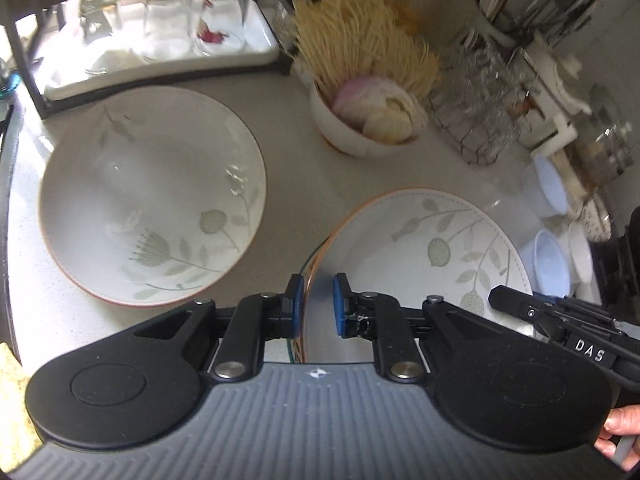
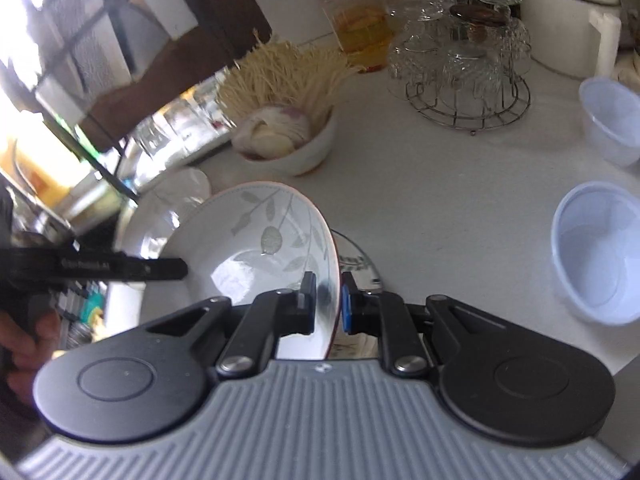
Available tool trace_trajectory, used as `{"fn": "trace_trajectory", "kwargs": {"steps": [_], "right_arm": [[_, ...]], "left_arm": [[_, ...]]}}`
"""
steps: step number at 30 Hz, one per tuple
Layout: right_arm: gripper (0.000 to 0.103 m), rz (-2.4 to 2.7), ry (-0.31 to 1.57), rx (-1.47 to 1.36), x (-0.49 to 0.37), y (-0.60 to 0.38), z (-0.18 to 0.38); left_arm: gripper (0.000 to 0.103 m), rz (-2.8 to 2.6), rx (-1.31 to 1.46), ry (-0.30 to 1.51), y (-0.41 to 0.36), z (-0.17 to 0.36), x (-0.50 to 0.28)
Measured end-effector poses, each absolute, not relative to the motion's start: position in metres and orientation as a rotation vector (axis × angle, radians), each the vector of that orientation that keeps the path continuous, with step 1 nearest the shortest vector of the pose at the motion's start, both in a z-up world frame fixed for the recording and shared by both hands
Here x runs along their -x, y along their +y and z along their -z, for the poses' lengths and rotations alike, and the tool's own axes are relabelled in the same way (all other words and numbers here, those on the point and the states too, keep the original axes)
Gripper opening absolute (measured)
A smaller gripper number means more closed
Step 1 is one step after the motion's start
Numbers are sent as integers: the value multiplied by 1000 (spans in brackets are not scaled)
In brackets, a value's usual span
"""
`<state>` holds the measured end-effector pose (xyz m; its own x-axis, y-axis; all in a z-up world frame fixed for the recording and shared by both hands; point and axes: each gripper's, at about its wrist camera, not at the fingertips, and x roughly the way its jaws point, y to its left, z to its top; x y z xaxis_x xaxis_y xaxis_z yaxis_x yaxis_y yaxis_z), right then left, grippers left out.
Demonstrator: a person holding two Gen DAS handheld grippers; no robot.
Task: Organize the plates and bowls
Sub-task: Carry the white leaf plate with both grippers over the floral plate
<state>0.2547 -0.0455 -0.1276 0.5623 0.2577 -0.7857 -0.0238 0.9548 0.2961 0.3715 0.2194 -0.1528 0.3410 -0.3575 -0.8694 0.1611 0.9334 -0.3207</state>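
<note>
Both hand-held grippers pinch one leaf-patterned plate (image 1: pixel 420 248): the left hand-held gripper (image 1: pixel 319 304) clamps one rim, the right hand-held gripper (image 2: pixel 328 300) the opposite. A matching bowl (image 1: pixel 152 200) sits on the counter (image 1: pixel 288 152).

- Glossy glazed ceramic is seen on the bowl (image 1: pixel 152 204) and plate (image 1: pixel 424 256).
- Clear glass is seen in the tumblers (image 1: pixel 166 16).
- Bare metal wire forms the rack (image 2: pixel 468 104).
- Translucent plastic forms the tubs (image 2: pixel 600 252).
</note>
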Motion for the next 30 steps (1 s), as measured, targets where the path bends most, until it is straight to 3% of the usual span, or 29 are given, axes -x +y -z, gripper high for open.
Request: {"fn": "trace_trajectory", "kwargs": {"steps": [17, 30], "right_arm": [[18, -108, 922, -242, -259, -69, 155], [20, -121, 923, -285, -265, -69, 166]], "left_arm": [[18, 375, -65, 1288, 161, 172, -390], [18, 342, -6, 1319, 164, 183, -396]]}}
